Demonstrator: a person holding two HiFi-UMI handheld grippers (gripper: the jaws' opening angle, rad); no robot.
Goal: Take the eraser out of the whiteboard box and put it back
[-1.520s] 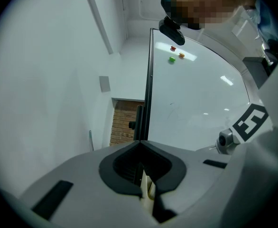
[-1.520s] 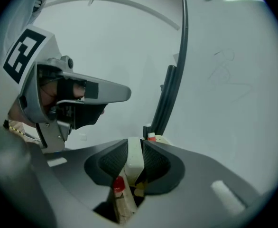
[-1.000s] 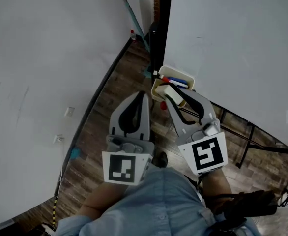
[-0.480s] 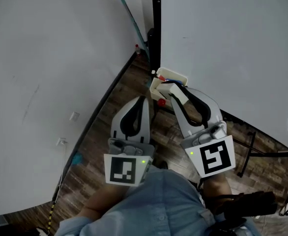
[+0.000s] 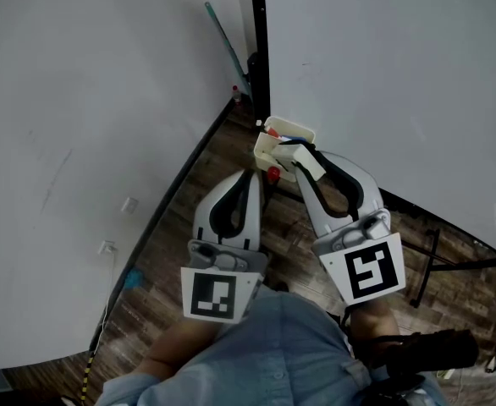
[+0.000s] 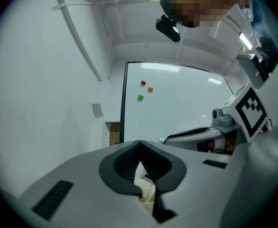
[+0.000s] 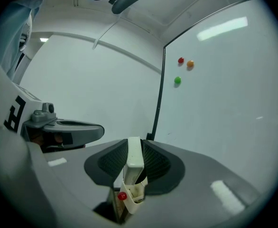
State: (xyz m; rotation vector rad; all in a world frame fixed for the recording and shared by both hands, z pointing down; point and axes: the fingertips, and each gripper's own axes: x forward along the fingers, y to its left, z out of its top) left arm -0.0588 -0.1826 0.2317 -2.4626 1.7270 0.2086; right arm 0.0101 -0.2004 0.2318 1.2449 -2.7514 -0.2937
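Grips the cream rectangular block eraser [image 7: 134, 156] edge-on in the right gripper [image 5: 303, 153], jaws partly apart around it, long axis along them. Hovers with the cream plastic whiteboard box [image 5: 272, 145] just beyond and beneath those tips. Holds the left gripper [image 5: 250, 176] pinched together, empty, alongside and farther from the box.

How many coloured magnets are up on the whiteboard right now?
3, clustered high on the whiteboard: a red magnet, an orange magnet just right of it, and a green magnet below. The red dot at the box may be a fourth.
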